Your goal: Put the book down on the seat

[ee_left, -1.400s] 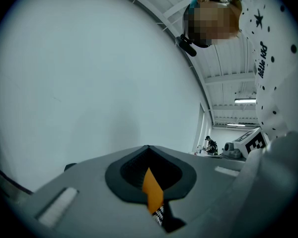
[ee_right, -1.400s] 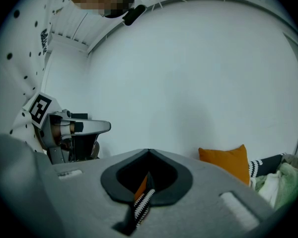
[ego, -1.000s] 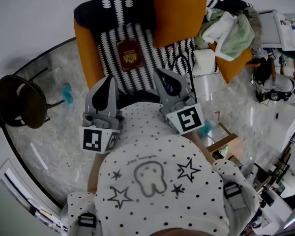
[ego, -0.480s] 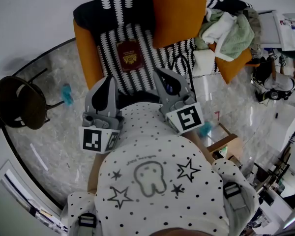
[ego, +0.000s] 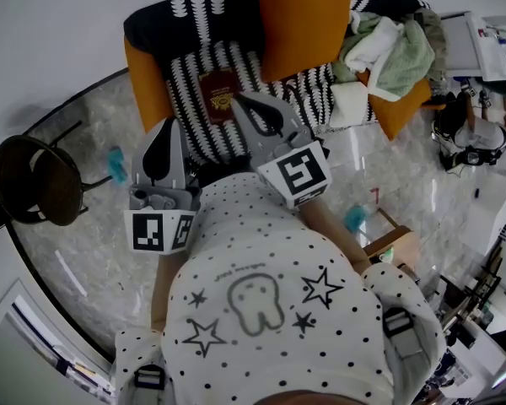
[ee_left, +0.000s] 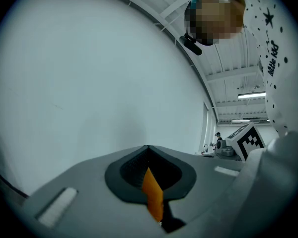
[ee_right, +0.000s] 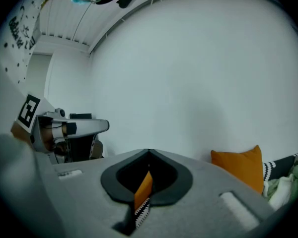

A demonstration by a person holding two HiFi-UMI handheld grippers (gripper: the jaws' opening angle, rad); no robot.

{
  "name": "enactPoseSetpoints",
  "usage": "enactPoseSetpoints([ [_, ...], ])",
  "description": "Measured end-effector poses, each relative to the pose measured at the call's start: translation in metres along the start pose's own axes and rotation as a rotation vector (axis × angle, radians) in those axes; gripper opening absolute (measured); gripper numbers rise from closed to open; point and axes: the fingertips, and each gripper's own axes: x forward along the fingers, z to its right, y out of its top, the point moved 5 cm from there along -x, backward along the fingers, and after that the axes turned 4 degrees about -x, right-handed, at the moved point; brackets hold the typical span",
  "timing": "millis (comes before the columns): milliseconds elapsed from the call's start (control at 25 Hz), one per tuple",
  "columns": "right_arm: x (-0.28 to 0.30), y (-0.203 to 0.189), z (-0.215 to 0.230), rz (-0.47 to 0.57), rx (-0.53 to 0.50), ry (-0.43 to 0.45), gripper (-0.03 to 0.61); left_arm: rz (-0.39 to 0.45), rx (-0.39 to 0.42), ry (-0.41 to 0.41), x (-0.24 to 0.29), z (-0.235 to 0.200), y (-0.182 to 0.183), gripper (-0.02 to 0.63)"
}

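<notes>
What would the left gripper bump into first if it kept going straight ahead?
Most likely the chair's orange side: the left gripper points toward it in the head view, and orange shows past its closed jaws in its own view. Depth is unclear.

You moved right gripper (ego: 241, 103) forward and left across seat (ego: 190, 115), toward book (ego: 216, 89). Tips ended at book's lower right corner; contact unclear. Left gripper (ego: 163, 135) drifted slightly left.

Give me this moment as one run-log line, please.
book: lying flat on seat, not held | left tongs: shut, empty | right tongs: shut, empty | task: book looks placed
</notes>
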Motion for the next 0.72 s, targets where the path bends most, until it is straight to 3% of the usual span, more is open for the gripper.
enactPoseSetpoints([
  [240, 0.004, -0.006, -0.014, -0.053, -0.029, 0.033, -0.002, -0.001, 0.001, 0.010, -0.003, -0.001, -0.001, -0.003],
  [720, 0.003, -0.008, -0.012, -0.052, -0.003, 0.023, -0.002, -0.009, -0.005, 0.005, -0.002, 0.000, -0.002, -0.003],
])
